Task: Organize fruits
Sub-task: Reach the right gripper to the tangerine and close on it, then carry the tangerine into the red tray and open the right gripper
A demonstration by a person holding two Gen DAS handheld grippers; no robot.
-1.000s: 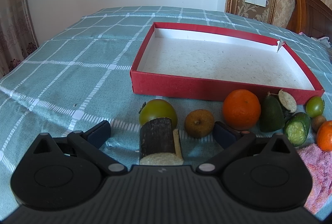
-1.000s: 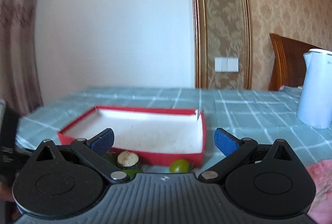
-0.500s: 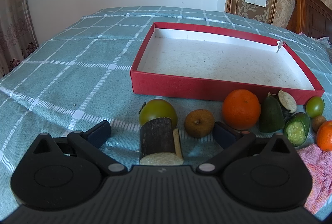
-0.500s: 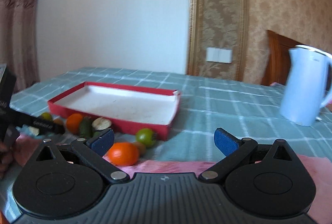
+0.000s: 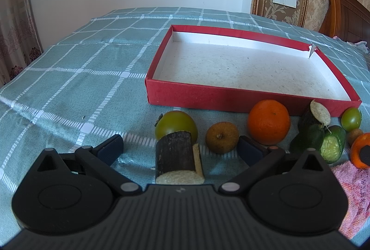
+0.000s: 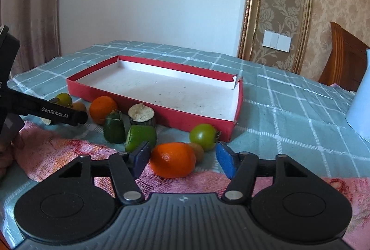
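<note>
The right gripper (image 6: 182,160) straddles the orange (image 6: 172,159) on the pink towel (image 6: 57,152), just in front of the red box (image 6: 161,114). Its jaws have just been closing around the fruit, presumably to lift it into the empty box; the left pad seems to touch, the right stands apart, so no grip yet. Half a second ago it sat higher and wider. The left gripper (image 5: 179,148) waits, released, over a dark stub (image 5: 175,155) before the box, unmoved.
</note>
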